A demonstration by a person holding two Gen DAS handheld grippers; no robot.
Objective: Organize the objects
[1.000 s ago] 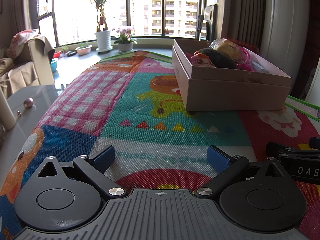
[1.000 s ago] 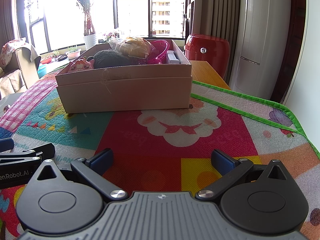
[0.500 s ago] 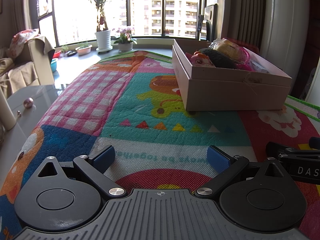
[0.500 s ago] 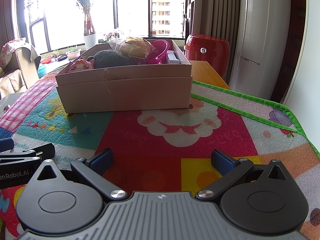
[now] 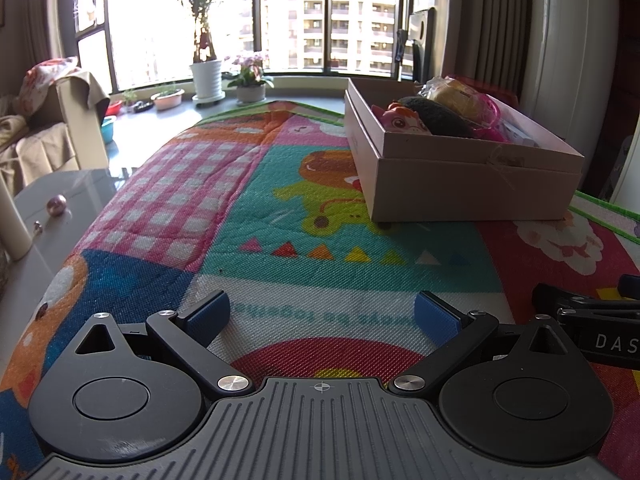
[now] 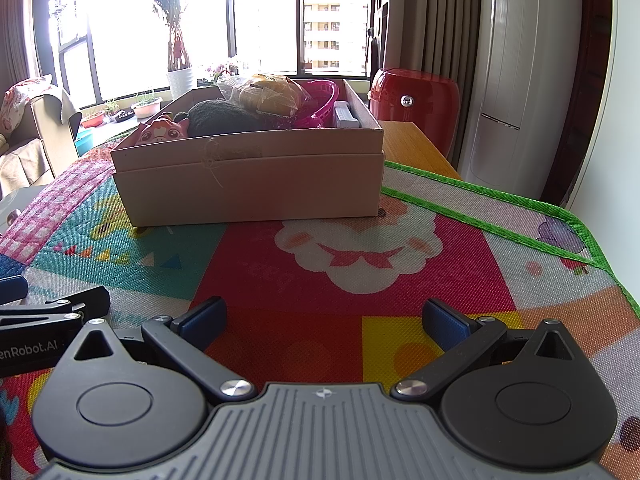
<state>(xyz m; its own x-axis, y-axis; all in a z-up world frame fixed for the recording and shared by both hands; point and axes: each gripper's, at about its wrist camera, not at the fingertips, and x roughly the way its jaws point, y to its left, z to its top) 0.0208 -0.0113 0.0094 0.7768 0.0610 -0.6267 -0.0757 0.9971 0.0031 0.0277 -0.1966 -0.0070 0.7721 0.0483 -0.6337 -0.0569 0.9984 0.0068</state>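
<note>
Both grippers, left gripper (image 5: pixel 322 314) and right gripper (image 6: pixel 326 316), sit spread wide, holding nothing. Beige cardboard box (image 6: pixel 248 184) on the colourful cartoon play mat (image 5: pixel 256 216) is packed with toys.

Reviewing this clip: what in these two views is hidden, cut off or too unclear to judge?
- Box contents, both views: the near wall hides the lower parts of the pink toy, dark bundle and pink basket.
- White item, right wrist view: mostly behind the wall; unidentifiable.
- Right tool seen from the left wrist view: cut off by the frame edge.
- Outside the window, both views: glare washes out detail.
</note>
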